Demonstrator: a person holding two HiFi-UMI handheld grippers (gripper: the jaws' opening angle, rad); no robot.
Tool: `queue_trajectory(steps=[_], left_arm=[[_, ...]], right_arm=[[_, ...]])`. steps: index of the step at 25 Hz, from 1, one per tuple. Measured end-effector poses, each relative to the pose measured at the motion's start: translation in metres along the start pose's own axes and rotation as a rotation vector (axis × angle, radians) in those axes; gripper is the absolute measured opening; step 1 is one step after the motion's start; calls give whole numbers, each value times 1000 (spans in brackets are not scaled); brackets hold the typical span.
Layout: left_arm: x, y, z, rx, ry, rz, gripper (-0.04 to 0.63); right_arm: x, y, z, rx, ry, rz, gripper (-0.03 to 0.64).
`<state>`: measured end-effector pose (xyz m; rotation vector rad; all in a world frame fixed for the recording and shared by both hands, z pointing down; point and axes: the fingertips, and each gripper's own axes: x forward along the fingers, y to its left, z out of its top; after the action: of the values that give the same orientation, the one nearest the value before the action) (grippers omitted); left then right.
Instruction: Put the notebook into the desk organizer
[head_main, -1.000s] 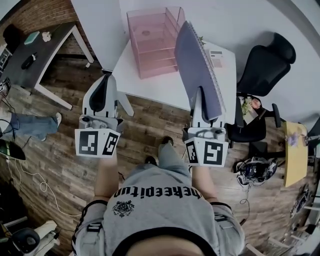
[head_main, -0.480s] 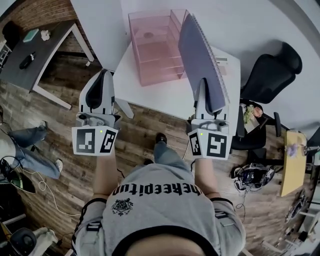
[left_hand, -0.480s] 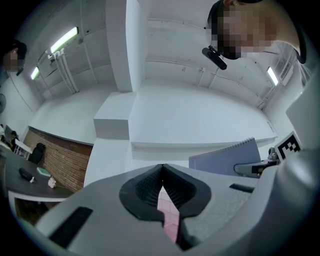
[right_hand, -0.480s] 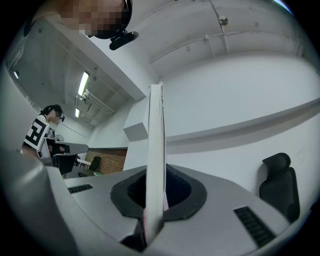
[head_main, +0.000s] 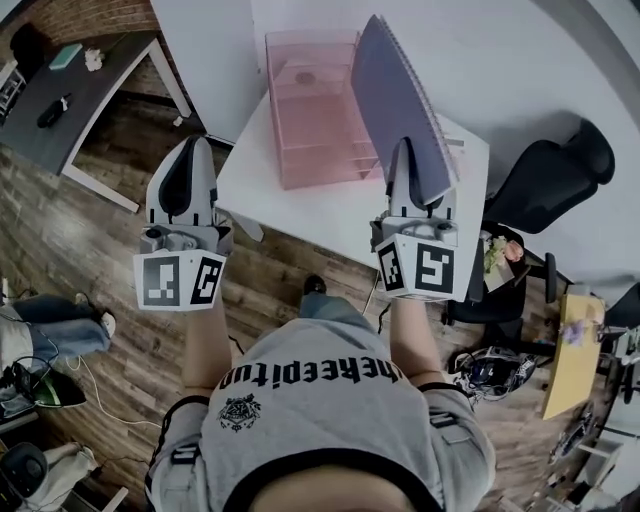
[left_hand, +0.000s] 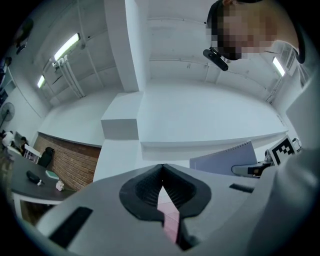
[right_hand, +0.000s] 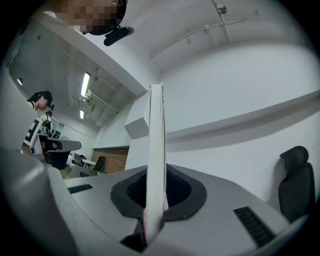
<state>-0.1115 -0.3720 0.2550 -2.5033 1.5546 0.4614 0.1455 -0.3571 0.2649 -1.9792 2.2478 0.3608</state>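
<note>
Head view: the right gripper (head_main: 405, 150) is clamped on the notebook (head_main: 395, 90), which stands on edge over the white table (head_main: 300, 195) right beside the pink desk organizer (head_main: 310, 110). So it's picked up but not in yet, with wood floor (head_main: 120, 290), a dark desk (head_main: 60, 120) and a black office chair (head_main: 550, 180) around. Left gripper view: the left gripper (left_hand: 161, 170) has its jaws closed at the tips with nothing in them. Right gripper view: the notebook is edge-on, pinched tight between the jaws.

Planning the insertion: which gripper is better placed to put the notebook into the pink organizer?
Right: the right gripper grips the notebook upright near the organizer; the left gripper is shut and empty.
</note>
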Motion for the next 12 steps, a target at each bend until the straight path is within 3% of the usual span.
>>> queue_trajectory(steps=[12], left_arm=[[23, 23, -16, 28, 14, 102, 4]], right_arm=[[73, -30, -49, -134, 95, 15, 32]])
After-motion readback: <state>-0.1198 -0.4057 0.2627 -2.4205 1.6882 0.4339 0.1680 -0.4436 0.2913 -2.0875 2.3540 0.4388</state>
